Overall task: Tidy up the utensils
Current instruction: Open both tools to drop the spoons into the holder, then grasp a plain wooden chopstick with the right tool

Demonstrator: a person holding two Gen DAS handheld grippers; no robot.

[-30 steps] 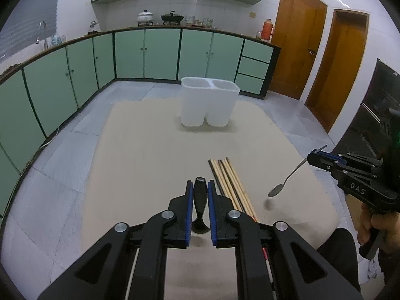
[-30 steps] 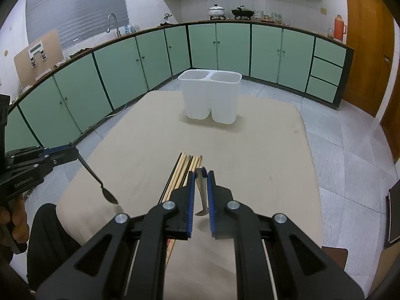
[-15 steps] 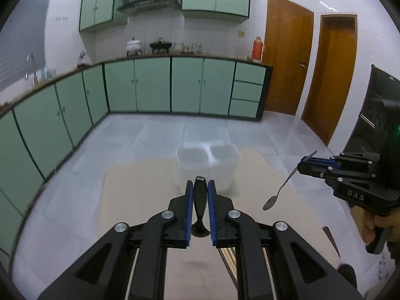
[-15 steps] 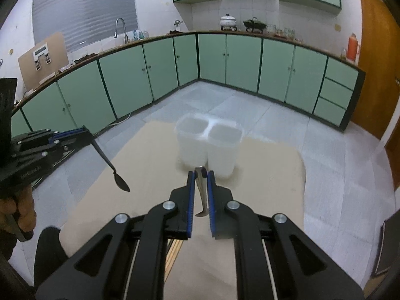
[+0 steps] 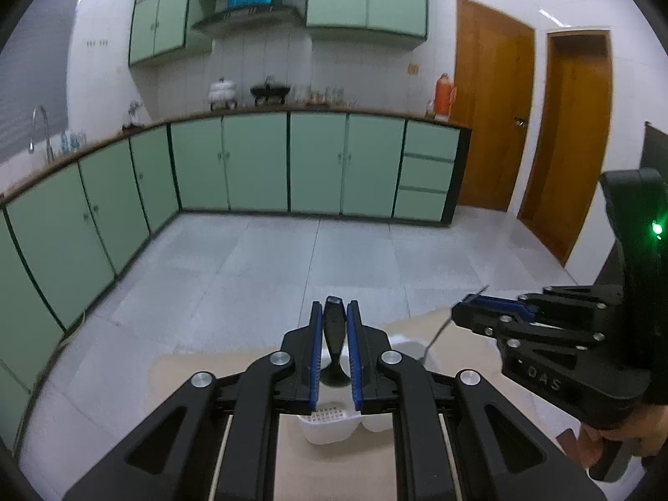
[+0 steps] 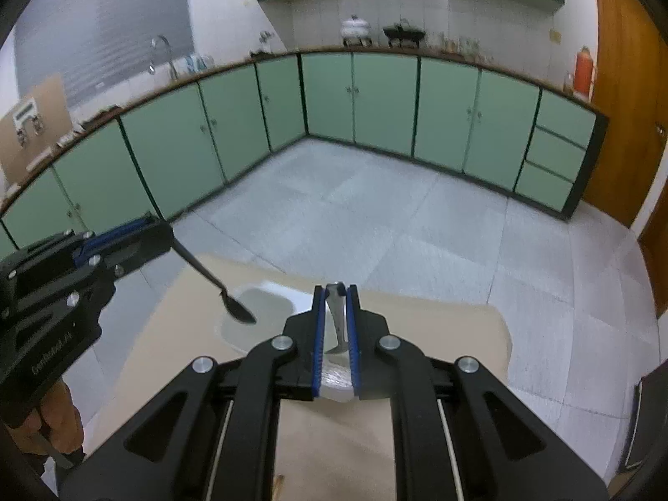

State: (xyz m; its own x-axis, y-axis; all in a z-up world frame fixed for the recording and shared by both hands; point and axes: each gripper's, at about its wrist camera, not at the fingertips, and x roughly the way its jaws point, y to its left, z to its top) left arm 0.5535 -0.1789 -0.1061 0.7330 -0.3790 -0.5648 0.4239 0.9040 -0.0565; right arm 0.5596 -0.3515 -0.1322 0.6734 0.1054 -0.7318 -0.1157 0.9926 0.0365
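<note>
The left tool (image 5: 335,359) is clamped on a black spoon (image 5: 334,336), and the right tool (image 6: 334,325) is clamped on a silver spoon (image 6: 337,319). Both hang over the white two-compartment bin (image 5: 334,430) on the beige desk (image 6: 438,334).

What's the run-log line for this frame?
left gripper: shut on black spoon | right gripper: shut on metal spoon | both spoons above white two-compartment holder | not released
</note>
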